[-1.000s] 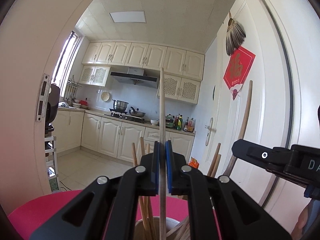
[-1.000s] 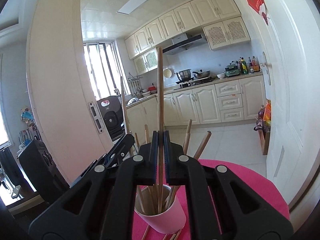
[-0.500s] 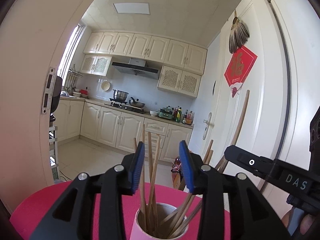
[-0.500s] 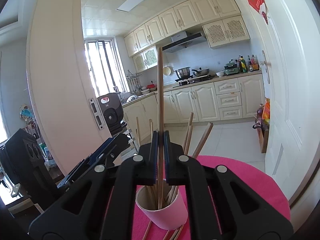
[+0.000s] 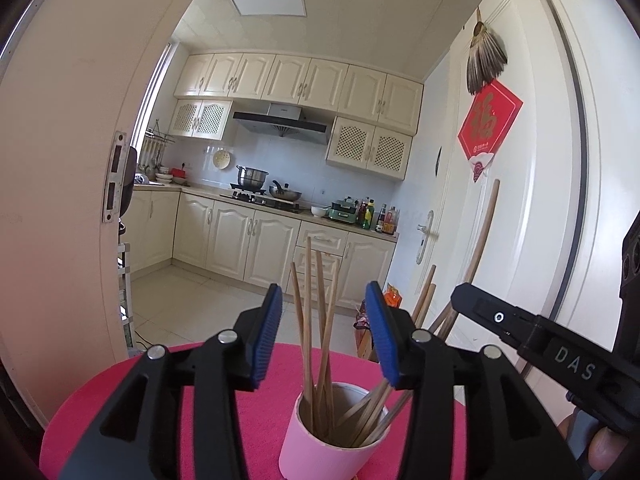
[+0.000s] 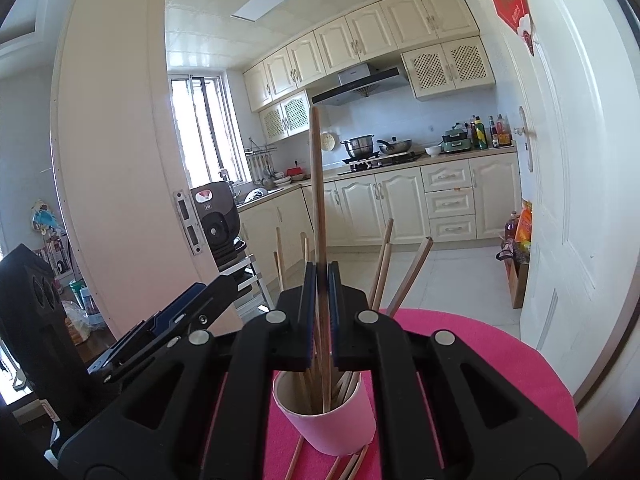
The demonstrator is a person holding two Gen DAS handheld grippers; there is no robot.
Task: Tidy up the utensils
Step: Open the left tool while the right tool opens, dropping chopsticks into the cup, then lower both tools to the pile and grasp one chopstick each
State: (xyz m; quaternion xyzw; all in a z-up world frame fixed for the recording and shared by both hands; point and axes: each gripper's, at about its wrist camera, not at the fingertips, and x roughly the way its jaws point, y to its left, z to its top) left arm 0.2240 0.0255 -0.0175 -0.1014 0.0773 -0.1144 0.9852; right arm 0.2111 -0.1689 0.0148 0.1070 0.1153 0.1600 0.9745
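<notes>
A pink cup [image 5: 332, 446] [image 6: 336, 420] holding several wooden chopsticks [image 5: 308, 320] stands on the pink table [image 5: 224, 408]. My left gripper [image 5: 323, 320] hangs just in front of the cup. Its jaws are opening, and the blue pads [image 5: 266, 336] touch nothing; the cup's chopsticks stand beyond the gap. My right gripper [image 6: 322, 312] is shut on one upright chopstick [image 6: 317, 184], whose lower end reaches down into the cup. Each gripper shows in the other's view: the right gripper [image 5: 472, 306] at the right, the left gripper [image 6: 216, 292] at the left.
A few loose chopsticks [image 6: 296, 454] lie on the table [image 6: 500, 360] under the cup's near side. A white door [image 5: 540, 200] stands close on the right and a door frame [image 5: 60, 200] on the left. The kitchen lies beyond. A fingertip [image 5: 604, 448] shows at the lower right.
My left gripper has let go of its chopstick, which now stands in the cup, and its jaws have spread wide. The right gripper has kept its chopstick and hardly moved.
</notes>
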